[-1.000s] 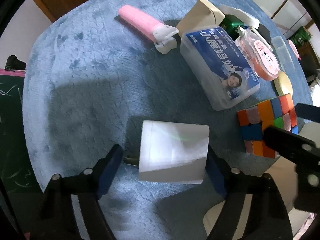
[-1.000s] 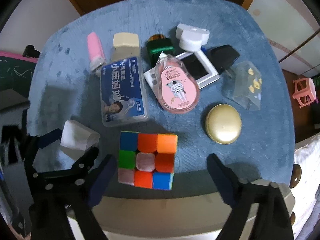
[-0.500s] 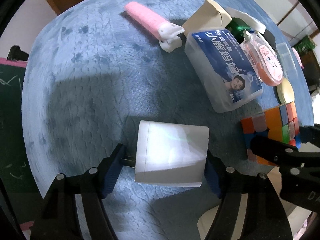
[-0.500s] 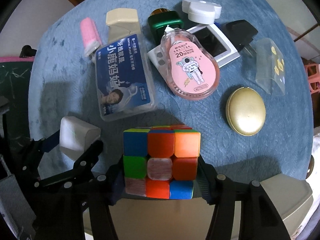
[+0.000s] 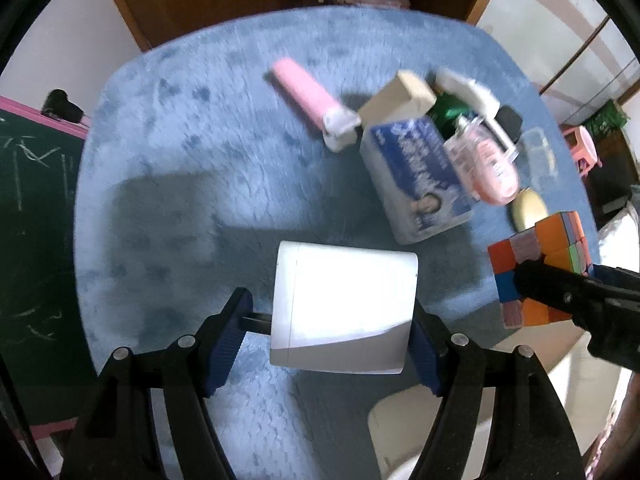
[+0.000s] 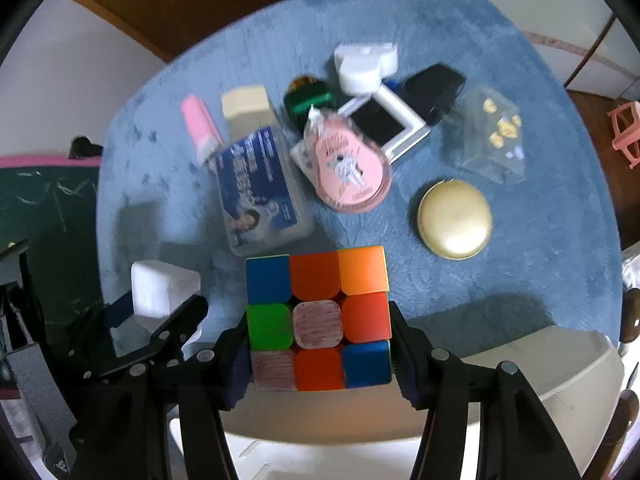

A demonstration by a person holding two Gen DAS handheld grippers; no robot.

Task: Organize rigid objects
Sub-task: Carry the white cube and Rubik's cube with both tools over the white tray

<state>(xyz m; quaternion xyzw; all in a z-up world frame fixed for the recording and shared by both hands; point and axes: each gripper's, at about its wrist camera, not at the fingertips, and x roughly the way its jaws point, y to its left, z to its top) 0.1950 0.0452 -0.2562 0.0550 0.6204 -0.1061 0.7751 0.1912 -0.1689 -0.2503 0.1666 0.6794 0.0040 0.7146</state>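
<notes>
My left gripper (image 5: 328,320) is shut on a white charger block (image 5: 344,304), one pad against its plug prongs and the other against its far end, and holds it a little above the blue mat (image 5: 180,160). The right gripper (image 6: 318,332) has a colourful puzzle cube (image 6: 316,280) between its pads; the jaws are closing on the cube's two sides and pressing it. Each wrist view shows the other hand: the cube (image 5: 536,248) at the right edge, the charger (image 6: 160,288) at the lower left. Both grippers point steeply down near the mat's front edge.
Farther back on the mat lie a pink stick (image 5: 304,96), a blue-labelled floss box (image 6: 260,192), a pink correction tape (image 6: 348,172), a gold round case (image 6: 454,218) and a clear bag (image 6: 492,136). A white container (image 6: 560,360) sits below the front edge. A chalkboard stands left.
The right gripper came down around the cube and its jaws closed on it. Both grippers have since risen, and the mat looks farther away in both views.
</notes>
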